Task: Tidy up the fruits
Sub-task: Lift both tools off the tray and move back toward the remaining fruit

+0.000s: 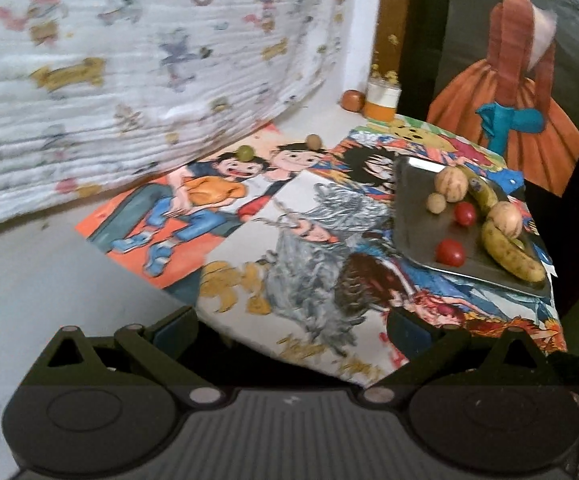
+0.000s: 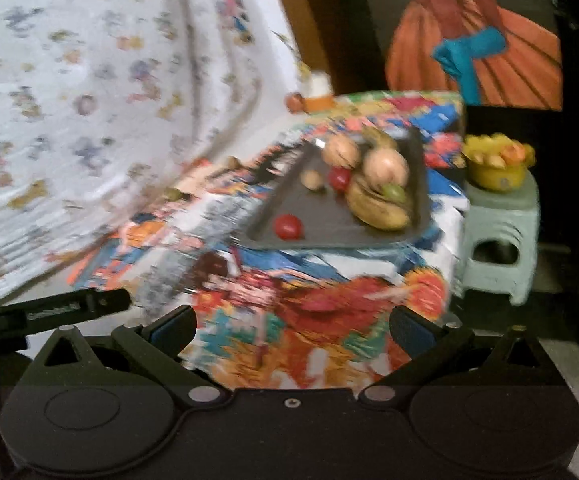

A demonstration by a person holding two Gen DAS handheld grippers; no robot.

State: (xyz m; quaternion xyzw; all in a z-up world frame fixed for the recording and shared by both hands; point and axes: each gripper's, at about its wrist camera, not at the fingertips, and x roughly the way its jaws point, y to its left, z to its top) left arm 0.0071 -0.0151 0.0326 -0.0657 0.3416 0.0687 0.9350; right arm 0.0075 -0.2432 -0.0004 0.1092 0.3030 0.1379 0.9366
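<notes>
A metal tray [image 1: 413, 216] [image 2: 317, 236] rests on the right of a table covered in cartoon drawings. On it lie two bananas [image 1: 507, 252], two tan round fruits [image 1: 451, 184], a small brown fruit [image 1: 436, 203], two red tomatoes [image 1: 450, 252] [image 2: 288, 226] and a green fruit [image 2: 394, 193]. A green fruit [image 1: 245, 153] and a brown one [image 1: 313, 141] sit loose on the drawings at the back. My left gripper [image 1: 291, 324] is open over the table's near edge. My right gripper [image 2: 293, 324] is open too, well short of the tray.
A printed white cloth [image 1: 129, 72] hangs along the left. A jar with an orange base [image 1: 381, 102] and a reddish fruit [image 1: 353, 100] stand at the back. Right of the table, a pale stool [image 2: 501, 240] carries a yellow pot of fruit [image 2: 497, 164]. A painting [image 1: 521, 80] leans behind.
</notes>
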